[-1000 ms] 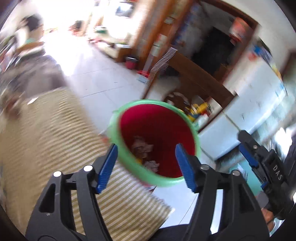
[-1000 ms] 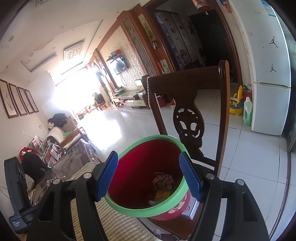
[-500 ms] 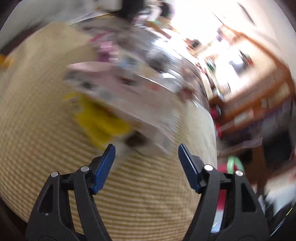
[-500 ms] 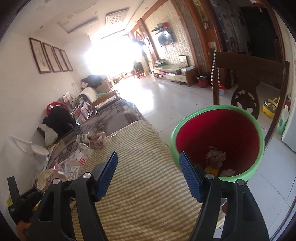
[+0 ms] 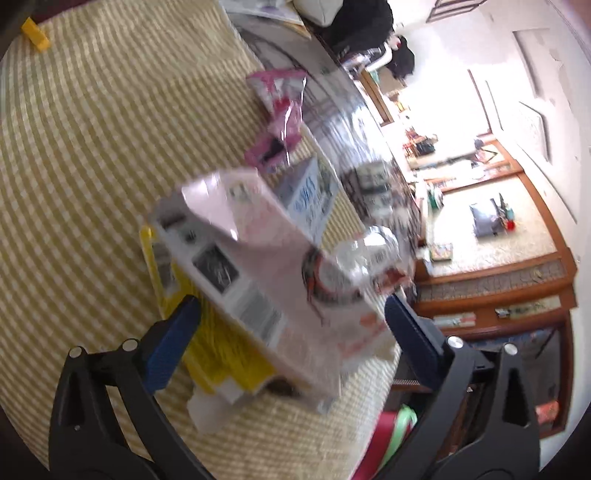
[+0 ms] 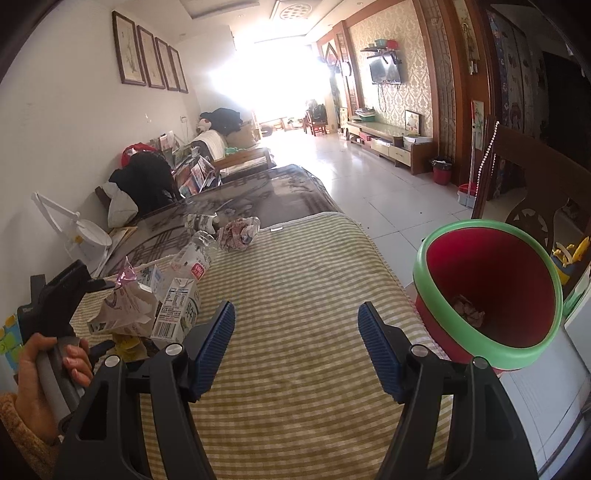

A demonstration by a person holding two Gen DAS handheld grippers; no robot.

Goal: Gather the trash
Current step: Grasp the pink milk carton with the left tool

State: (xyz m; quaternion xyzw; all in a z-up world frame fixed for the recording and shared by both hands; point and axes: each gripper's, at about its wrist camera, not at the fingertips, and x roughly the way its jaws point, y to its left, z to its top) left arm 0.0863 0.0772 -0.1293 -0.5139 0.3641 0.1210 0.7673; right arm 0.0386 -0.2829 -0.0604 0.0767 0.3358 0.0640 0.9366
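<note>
My left gripper (image 5: pixel 291 325) is open, its jaws on either side of a crumpled pinkish paper package (image 5: pixel 266 266) lying over a yellow wrapper (image 5: pixel 221 354) on the striped cloth (image 5: pixel 74 166). A pink wrapper (image 5: pixel 280 110), a small carton (image 5: pixel 310 195) and a clear plastic bottle (image 5: pixel 373 251) lie beyond. My right gripper (image 6: pixel 295 343) is open and empty above the striped cloth (image 6: pixel 295 295). The red bin with a green rim (image 6: pixel 487 291) stands to its right, with crumpled trash inside. The trash pile shows at the left: paper package (image 6: pixel 122 310), milk carton (image 6: pixel 177 314), bottle (image 6: pixel 192 258), crumpled paper (image 6: pixel 238 232).
A small yellow piece (image 5: pixel 35 33) lies at the cloth's far corner. A wooden chair (image 6: pixel 535 184) stands behind the bin. A white desk lamp (image 6: pixel 81 232) sits at the table's left. The dark glass tabletop (image 6: pixel 258 192) extends beyond the cloth. The tiled floor (image 6: pixel 369 184) lies to the right.
My left gripper swung from the bin to the trash pile and now straddles the paper package. My right gripper turned left from the bin, now over the cloth.
</note>
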